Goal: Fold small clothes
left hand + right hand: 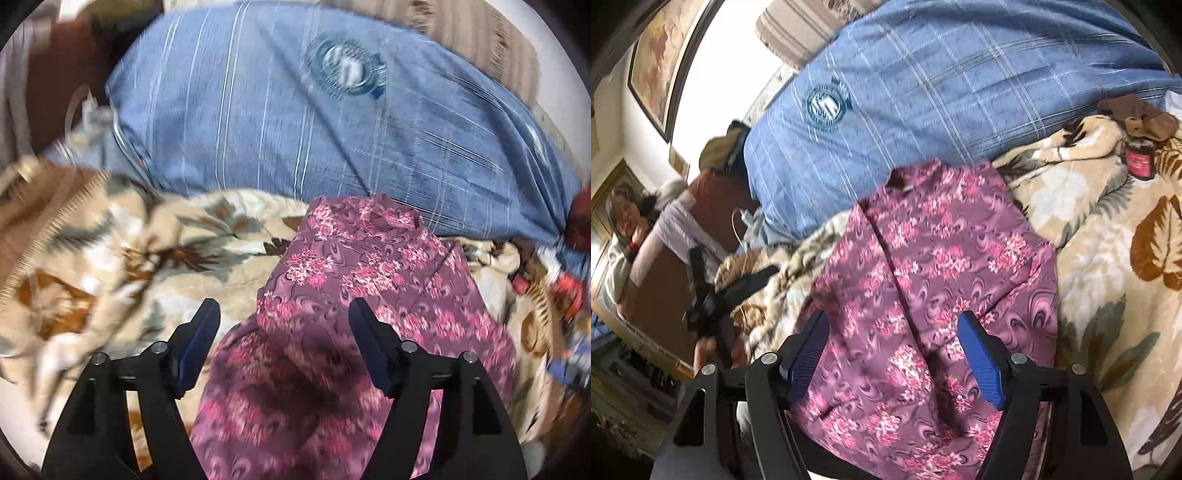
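Both the left gripper (284, 314) and right gripper (894, 328) hang wide and empty over the purple floral garment (923, 266), lying folded lengthwise toward twelve o'clock on the leaf-print blanket (1108, 236), probably needing further crosswise folding.

Soft indoor daylight; heavy motion blur, fisheye-bent edges; blown-out white wall glare

Mauve, pink-flowered cloth garment (934, 280), folded lengthwise.
Lying flat on beige leaf-patterned blanket (1108, 236), top edge touching blue striped pillow (923, 92).
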`<control>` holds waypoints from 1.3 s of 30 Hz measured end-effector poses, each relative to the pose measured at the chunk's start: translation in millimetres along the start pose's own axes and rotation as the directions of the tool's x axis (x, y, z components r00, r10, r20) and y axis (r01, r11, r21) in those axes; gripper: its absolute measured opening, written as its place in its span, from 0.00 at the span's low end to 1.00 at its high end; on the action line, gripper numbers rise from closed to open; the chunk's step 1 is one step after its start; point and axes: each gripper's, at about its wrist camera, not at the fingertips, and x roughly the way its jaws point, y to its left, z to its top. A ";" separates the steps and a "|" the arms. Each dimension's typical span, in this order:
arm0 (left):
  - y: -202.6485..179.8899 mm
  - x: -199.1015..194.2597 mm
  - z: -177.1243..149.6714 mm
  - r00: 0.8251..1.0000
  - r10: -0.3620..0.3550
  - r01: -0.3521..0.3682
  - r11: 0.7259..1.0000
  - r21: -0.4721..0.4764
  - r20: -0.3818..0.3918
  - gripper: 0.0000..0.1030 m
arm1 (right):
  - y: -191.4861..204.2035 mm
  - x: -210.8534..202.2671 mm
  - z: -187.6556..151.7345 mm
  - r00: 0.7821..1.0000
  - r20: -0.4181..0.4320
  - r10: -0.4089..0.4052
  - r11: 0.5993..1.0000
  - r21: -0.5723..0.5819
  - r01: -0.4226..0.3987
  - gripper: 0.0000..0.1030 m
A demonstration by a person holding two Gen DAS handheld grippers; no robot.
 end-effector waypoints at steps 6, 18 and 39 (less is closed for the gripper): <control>-29.3 -60.0 -12.9 0.996 0.043 -0.045 0.999 0.016 0.072 0.75 | 13.8 -14.5 2.7 0.998 0.049 -0.035 0.999 0.031 0.033 0.74; -58.0 -79.1 0.0 0.997 0.012 -0.019 0.995 0.098 0.073 0.75 | 38.2 -32.4 40.5 0.997 0.081 -0.004 0.997 -0.073 0.010 0.79; -26.8 118.0 114.7 0.986 -0.117 0.119 0.993 0.008 -0.118 0.75 | -20.1 98.8 156.2 0.989 -0.065 -0.135 0.988 -0.090 0.129 0.78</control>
